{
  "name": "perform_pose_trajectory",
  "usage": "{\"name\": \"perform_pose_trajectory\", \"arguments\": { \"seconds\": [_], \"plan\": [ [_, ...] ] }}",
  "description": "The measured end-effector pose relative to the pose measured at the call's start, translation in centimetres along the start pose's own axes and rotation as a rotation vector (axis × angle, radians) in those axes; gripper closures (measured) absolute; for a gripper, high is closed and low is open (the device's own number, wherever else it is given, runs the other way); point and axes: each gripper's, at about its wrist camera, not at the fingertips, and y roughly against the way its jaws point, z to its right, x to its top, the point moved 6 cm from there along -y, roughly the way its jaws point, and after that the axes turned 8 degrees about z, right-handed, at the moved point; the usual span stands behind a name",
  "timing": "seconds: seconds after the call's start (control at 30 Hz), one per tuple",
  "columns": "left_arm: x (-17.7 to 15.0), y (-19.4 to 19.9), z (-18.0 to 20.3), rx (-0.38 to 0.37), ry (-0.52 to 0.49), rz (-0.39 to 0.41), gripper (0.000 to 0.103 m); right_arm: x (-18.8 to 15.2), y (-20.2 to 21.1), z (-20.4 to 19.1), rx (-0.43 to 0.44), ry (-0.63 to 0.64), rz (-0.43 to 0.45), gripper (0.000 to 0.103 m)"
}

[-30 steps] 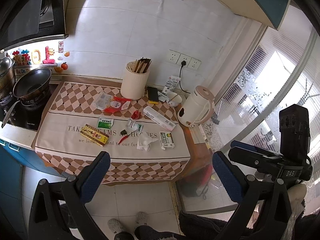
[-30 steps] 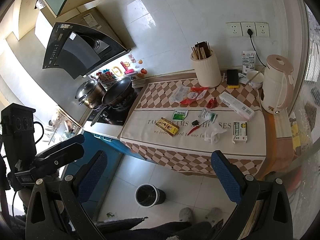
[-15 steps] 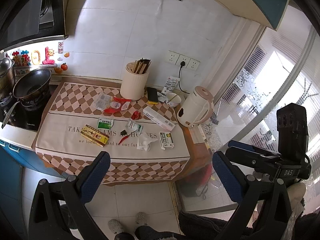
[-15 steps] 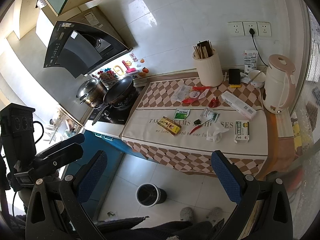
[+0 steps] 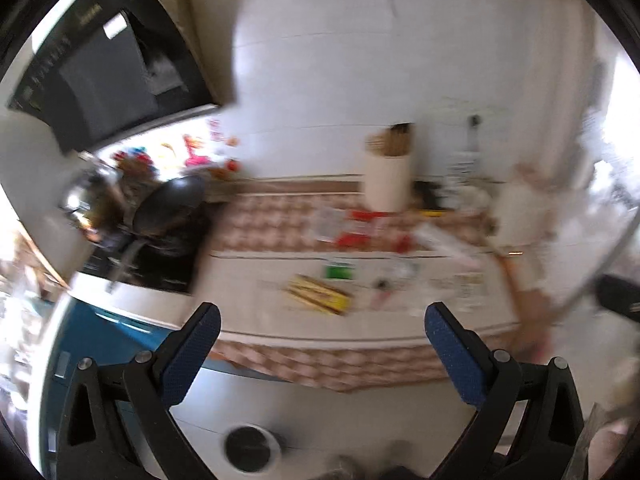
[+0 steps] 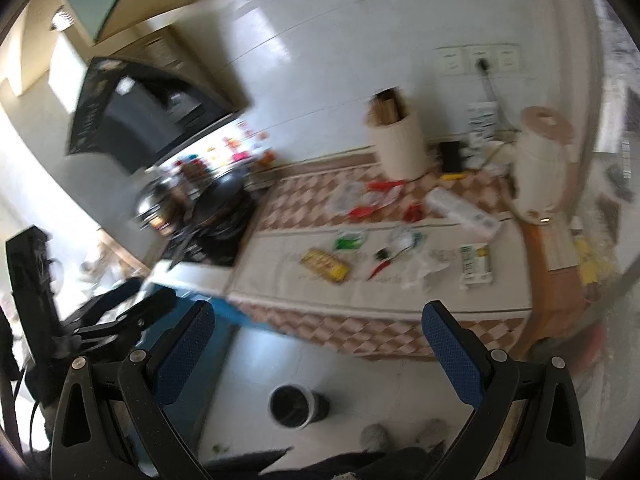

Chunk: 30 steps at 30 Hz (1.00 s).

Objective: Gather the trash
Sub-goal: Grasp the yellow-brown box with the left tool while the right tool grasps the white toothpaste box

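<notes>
Trash [image 6: 404, 248] apparently mid-cloth, inside counter edge [image 6: 384, 312].

The wall tiles [image 6: 320, 80] look glossy white, and the checked tablecloth [image 6: 380, 320] is matt cloth. A crumpled tissue [image 6: 424, 268] looks like soft paper; the gripper pads [image 6: 452, 356] are textured blue.

Legible text: none in either view.
Both views are motion-blurred. The cloth [image 6: 400, 284] carries a line of dark lettering below the yellow box [image 6: 325, 266], smeared past reading. The long white box [image 6: 464, 214], the green-and-white box [image 6: 476, 266] and the green packet [image 6: 349, 240] show printed marks, but no word, brand or number can be made out.
</notes>
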Motion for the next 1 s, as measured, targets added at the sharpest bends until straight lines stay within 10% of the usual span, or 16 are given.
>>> {"name": "perform_pose_trajectory", "arguments": {
  "seconds": [0.43,1.0],
  "plan": [
    [-3.9,-18.5,-2.3,0.193,0.157,-0.269,0.0,3.2,-12.8,7.9,-0.325,0.047,-0.01,0.0],
    [-14.0,-40.7,-2.3,0.434,0.662,-0.778,0.0,5.8,-49.5,27.3,-0.46,0.26,-0.539,0.014]
  ]
}}
